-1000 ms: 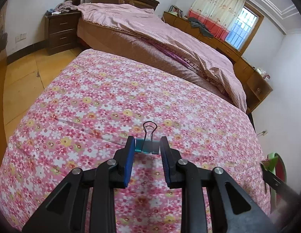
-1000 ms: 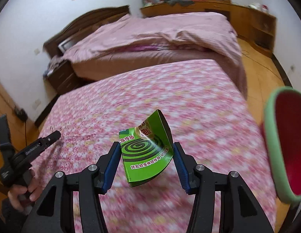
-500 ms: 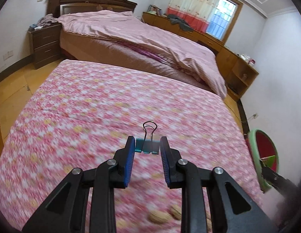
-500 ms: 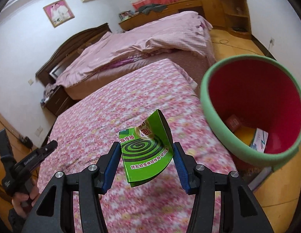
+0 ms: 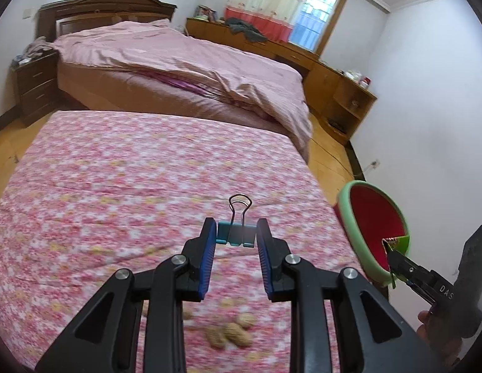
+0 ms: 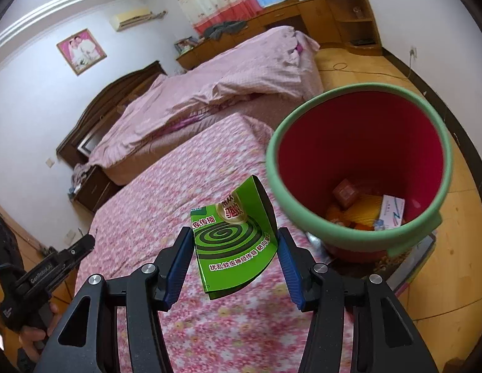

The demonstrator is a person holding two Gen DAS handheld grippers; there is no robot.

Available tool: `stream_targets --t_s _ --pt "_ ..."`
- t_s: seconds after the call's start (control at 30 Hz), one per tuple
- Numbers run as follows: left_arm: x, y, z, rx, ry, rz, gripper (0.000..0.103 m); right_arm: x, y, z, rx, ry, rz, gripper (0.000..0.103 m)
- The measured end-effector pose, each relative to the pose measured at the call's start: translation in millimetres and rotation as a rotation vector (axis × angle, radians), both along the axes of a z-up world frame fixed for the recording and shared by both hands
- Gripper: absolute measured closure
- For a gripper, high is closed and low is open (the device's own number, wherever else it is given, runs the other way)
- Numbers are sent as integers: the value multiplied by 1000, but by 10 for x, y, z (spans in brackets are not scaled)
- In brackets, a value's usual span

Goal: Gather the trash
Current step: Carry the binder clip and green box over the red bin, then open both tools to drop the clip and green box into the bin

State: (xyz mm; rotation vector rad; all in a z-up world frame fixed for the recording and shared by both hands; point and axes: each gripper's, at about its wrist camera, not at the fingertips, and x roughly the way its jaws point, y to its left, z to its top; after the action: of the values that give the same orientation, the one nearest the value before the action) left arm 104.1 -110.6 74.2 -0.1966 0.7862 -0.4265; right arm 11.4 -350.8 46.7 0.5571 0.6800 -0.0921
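Green mosquito-coil box (image 6: pixel 233 242), Chinese print, clamped in right fingers (image 6: pixel 181 264); left fingers (image 5: pixel 208 258) clamp teal binder clip (image 5: pixel 236 233).

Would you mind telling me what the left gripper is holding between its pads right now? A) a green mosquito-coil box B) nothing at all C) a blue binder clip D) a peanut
C: in the left wrist view the left gripper is closed on a blue binder clip, its wire handle sticking up, while the green mosquito-coil box sits in the right gripper.
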Motion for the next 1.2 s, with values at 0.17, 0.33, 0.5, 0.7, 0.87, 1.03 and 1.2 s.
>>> stream_targets --t_s 0.17,0.33,0.5,0.7,0.87,1.03,1.2 --pt "-35 -290 43 0 -2 -60 77 -103 -226 40 1 -12 -43 47" --pt "-34 -621 91 0 -5 -127 77 -161 -467 58 -3 -25 -86 47" --pt "-43 -1045 140 9 -13 -199 77 -157 -721 16 -2 -20 -122 47" --pt "-16 -1580 105 45 -15 -286 77 -132 -958 -69 5 -10 -156 47" --pt "23 -1971 29 67 -14 -350 77 -132 -1142 -147 20 -3 -178 45" --pt "66 -2273 -86 71 11 -401 77 -181 -1243 -181 21 -12 -202 45" --pt "102 -2471 -166 66 25 -440 77 -241 -1356 -165 8 -22 -221 43"
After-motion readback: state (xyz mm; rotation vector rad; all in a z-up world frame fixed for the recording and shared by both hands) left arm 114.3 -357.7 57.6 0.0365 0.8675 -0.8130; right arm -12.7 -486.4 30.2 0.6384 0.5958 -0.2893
